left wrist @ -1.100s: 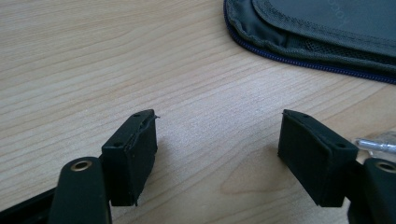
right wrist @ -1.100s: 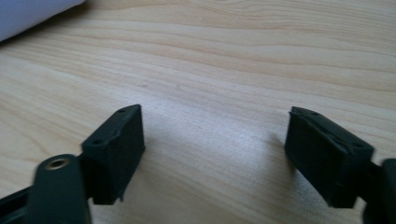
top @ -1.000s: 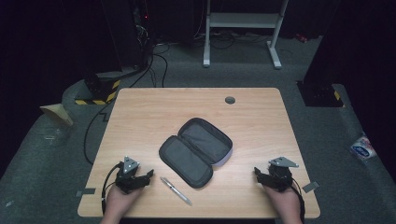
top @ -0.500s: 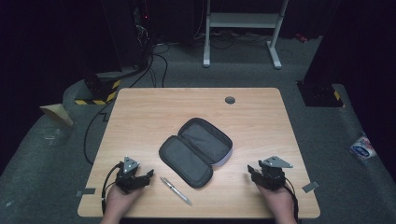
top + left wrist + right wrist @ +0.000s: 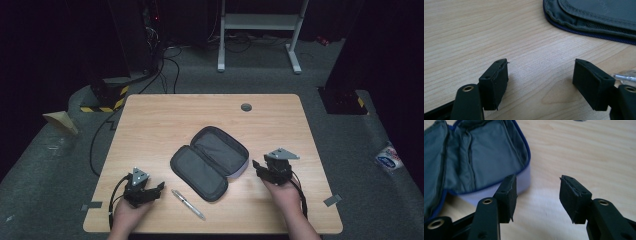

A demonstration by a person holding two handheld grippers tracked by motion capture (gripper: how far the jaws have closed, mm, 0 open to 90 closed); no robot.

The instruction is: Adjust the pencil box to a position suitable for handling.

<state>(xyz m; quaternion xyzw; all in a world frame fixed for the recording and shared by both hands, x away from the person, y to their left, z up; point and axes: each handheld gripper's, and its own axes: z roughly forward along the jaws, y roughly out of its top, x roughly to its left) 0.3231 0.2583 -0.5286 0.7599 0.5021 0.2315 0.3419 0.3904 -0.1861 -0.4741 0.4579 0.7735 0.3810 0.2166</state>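
Pouch (image 5: 210, 162) lies open just beside right gripper (image 5: 261, 169).

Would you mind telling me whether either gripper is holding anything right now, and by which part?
Nothing is held: the left gripper and right gripper both have empty, open jaws.

Desk (image 5: 150, 125): light wood, with a round grommet (image 5: 246, 107) near its 12 o'clock edge. Floor holds black cables (image 5: 165, 65) at 11 o'clock. A white stand (image 5: 260, 22) sits at 12 o'clock.
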